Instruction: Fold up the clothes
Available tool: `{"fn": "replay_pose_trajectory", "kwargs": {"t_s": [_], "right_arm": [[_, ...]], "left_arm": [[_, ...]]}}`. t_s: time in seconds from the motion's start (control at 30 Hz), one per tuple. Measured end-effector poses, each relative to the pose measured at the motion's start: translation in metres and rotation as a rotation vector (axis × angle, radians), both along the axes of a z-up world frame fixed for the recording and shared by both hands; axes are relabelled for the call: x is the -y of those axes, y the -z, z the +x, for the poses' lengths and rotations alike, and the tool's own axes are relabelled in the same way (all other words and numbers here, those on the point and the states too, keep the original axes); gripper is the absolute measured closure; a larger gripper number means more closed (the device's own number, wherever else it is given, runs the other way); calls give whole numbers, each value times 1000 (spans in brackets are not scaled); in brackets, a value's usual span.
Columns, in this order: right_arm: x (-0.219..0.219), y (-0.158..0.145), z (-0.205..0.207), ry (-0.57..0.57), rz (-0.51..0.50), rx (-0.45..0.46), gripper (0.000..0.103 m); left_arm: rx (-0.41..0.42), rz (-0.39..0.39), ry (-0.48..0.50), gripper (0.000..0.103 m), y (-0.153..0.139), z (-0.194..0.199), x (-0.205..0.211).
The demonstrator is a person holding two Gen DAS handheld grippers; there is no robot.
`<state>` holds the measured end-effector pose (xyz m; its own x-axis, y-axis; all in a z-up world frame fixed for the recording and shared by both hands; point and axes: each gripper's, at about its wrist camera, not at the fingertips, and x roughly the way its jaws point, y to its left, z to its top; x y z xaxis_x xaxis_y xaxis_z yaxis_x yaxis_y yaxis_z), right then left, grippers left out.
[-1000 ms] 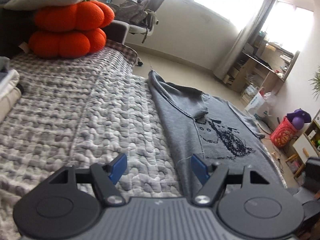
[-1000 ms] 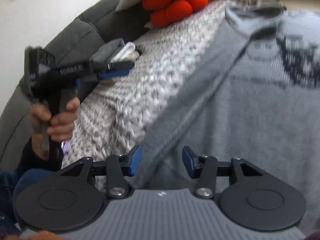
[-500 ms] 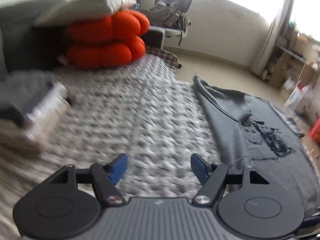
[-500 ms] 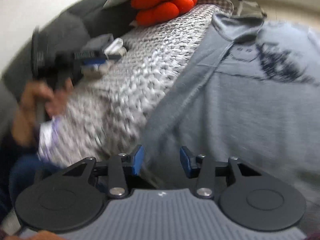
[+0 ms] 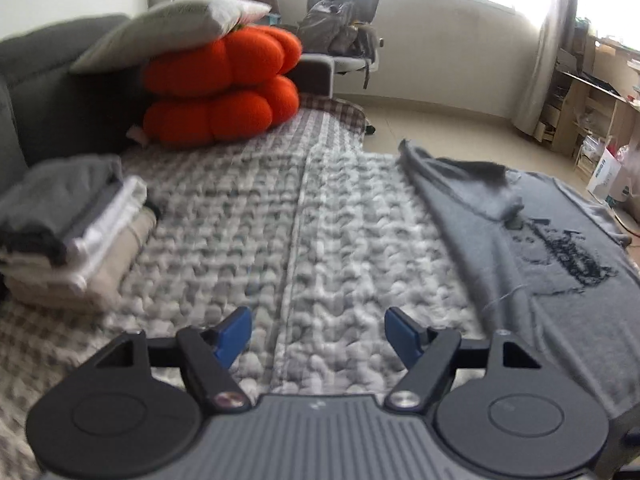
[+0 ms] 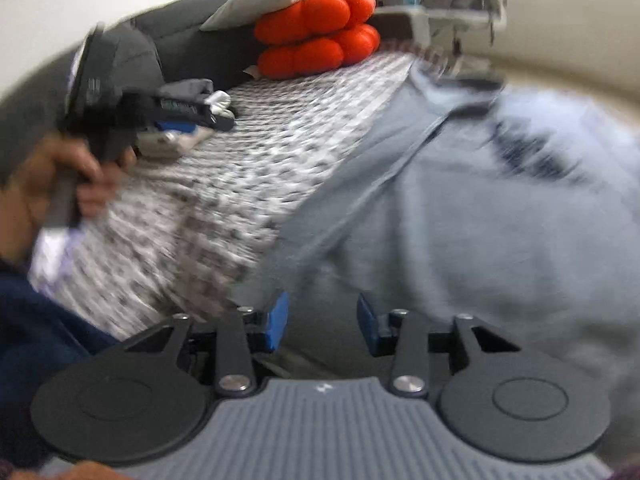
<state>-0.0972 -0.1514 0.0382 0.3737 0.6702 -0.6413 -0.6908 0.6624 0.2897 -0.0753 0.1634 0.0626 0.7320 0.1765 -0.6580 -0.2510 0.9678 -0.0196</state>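
**A:** Grey knit jersey, that's the job: a sweatshirt (image 5: 532, 256) with a dark print, spread flat along the right-hand side of the quilted sofa cover (image 5: 304, 240), its far sleeve bunched near the collar. From the left wrist view, the left gripper (image 5: 318, 332) hangs over bare quilt beside the near hem, jaws wide and opening a touch more, nothing between them.

**B:** How will it handle?

**A:** Soft and floppy, I'd say, light enough but with a bit of drag on that nubbly cover. It won't slip, and it won't hold a crease unaided. Best taken by the hem corner or the side seam, where the fabric is doubled.

**B:** Any containers?

**A:** None to see. Folded clothes sit in a stack (image 5: 68, 240) at the left edge of the cover, with orange cushions (image 5: 220, 88) at the far end.

**B:** And the right wrist view?

**A:** Blurry. The right gripper (image 6: 322, 320) sits low at the sweatshirt's (image 6: 480, 220) near edge, jaws narrow and closing. Grey cloth shows in the gap, but I can't tell if the pads press on it. The left hand (image 6: 52, 184) holds its gripper over the cover's left side.
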Motion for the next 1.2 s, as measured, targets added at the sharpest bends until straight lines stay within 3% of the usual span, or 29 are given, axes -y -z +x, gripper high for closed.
{"fn": "replay_pose_trajectory", "kwargs": {"t_s": [0.3,0.37,0.47,0.67,0.9,1.03,1.2], "right_arm": [[-50,19,19,-52,-38,-62,67],[-56,26,19,-40,-65,-53,89],[-51,28,14,-17,-51,-42,97],[-4,8,11,65,112,-85,97],[22,8,9,127,154,-68,97],[19,25,16,112,96,-138,96],[44,0,-3,98,278,-15,96]], "left_arm": [[-6,-86,-67,29,26,7,-28],[-2,-104,-68,29,30,6,-30],[9,-118,-58,29,29,3,-28],[67,-145,18,29,15,-10,-9],[69,-162,149,29,10,-13,36],[51,-159,208,31,15,-13,56],[31,-164,235,31,21,-10,65]]}}
